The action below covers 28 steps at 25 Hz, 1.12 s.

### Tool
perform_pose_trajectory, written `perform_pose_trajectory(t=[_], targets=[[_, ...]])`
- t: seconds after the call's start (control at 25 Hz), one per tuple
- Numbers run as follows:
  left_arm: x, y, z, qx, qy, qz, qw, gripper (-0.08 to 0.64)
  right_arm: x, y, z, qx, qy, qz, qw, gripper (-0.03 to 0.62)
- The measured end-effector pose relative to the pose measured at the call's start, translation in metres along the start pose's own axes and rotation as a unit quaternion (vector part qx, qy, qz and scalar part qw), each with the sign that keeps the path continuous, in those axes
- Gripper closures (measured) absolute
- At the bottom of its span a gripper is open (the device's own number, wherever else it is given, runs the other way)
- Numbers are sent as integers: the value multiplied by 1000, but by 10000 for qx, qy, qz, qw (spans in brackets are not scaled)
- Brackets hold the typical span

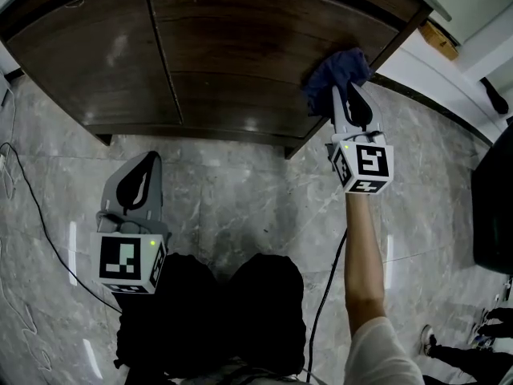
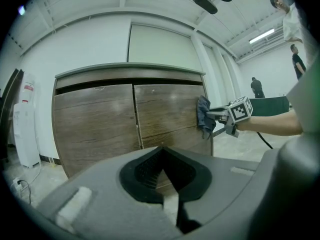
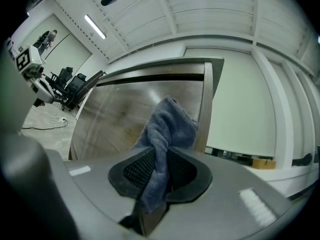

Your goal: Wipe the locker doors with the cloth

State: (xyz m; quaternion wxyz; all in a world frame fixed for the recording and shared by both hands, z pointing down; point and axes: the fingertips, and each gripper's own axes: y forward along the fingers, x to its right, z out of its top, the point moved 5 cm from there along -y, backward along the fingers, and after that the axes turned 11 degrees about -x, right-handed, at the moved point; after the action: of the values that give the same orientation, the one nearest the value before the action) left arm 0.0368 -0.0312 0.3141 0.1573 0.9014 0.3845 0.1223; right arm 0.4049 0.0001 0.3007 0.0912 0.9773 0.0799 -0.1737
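Observation:
The brown wooden locker has a left door (image 1: 88,54) and a right door (image 1: 240,62). My right gripper (image 1: 346,95) is shut on a dark blue cloth (image 1: 337,74) and holds it against the right door near its right edge. In the right gripper view the cloth (image 3: 167,124) bunches up between the pads and touches the door (image 3: 115,119). The left gripper view shows the cloth (image 2: 203,116) high on the right door (image 2: 167,111). My left gripper (image 1: 138,179) hangs back over the floor, jaws together, holding nothing, and faces the doors' seam (image 2: 137,129).
A thin cable (image 1: 32,207) runs over the grey marble floor at the left, and a black cable (image 1: 325,295) trails by my right arm. A white dispenser (image 2: 25,129) stands left of the locker. A dark bulky object (image 1: 493,207) sits at the right. People (image 2: 257,86) stand far off.

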Motion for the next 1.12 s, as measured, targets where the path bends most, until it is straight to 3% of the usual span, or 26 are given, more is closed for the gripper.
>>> perform_pose_trajectory(t=[0.56,1.12], targets=[[-3,0,-10,-77,-30,103,9999,560,-33,13,-79,-594,222,308,9975,518],[-14,-1,-16,-130,-75,236,9996,560,-71,30,-154,-1324,363,671,9883,517]])
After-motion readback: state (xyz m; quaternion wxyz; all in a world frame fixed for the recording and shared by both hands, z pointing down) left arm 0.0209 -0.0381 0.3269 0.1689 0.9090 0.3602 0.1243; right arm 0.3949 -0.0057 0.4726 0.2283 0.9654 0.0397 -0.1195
